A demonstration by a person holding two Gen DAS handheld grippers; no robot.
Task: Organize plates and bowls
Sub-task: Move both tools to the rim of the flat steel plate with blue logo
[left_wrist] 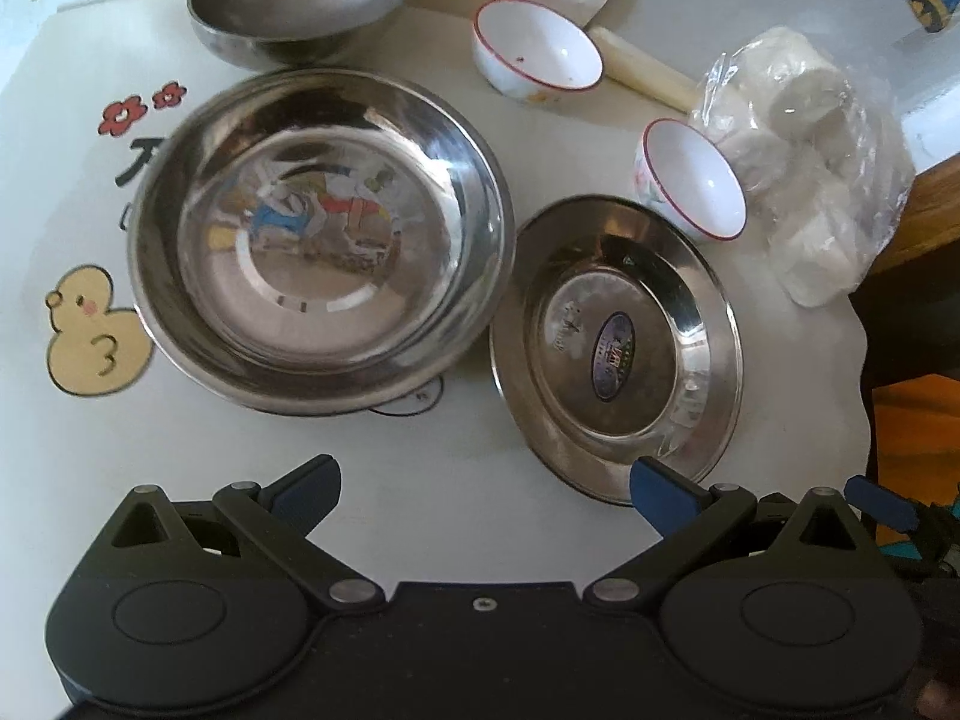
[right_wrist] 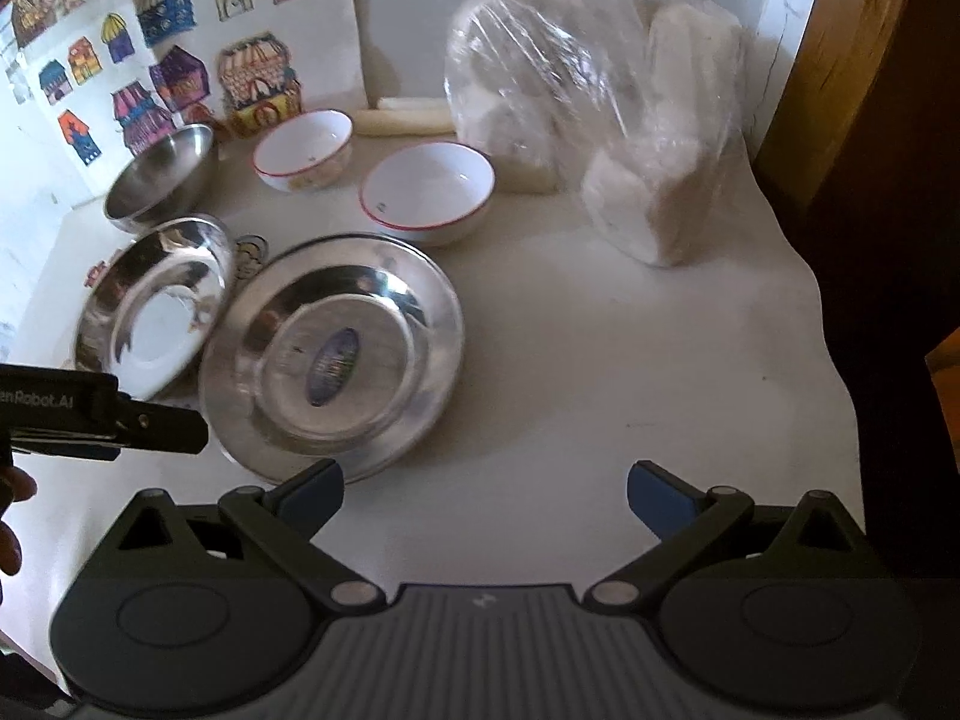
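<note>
Two round shiny steel plates (left_wrist: 321, 240) (left_wrist: 615, 351); bagged white blocks (left_wrist: 804, 180), perhaps dough.

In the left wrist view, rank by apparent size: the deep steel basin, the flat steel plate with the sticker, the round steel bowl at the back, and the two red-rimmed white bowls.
1. Deep steel basin
2. Flat steel plate
3. Round steel bowl, farther back, so unsure
4. The two white bowls look alike; unranked.

A: Left wrist cam is looking steeply down from close above the table (left_wrist: 420, 468); wide steel dish (left_wrist: 321, 240) is sitting frame centre.
B: Right wrist cam is doing likewise. Both are sharing the rimmed steel plate (right_wrist: 333, 360).
</note>
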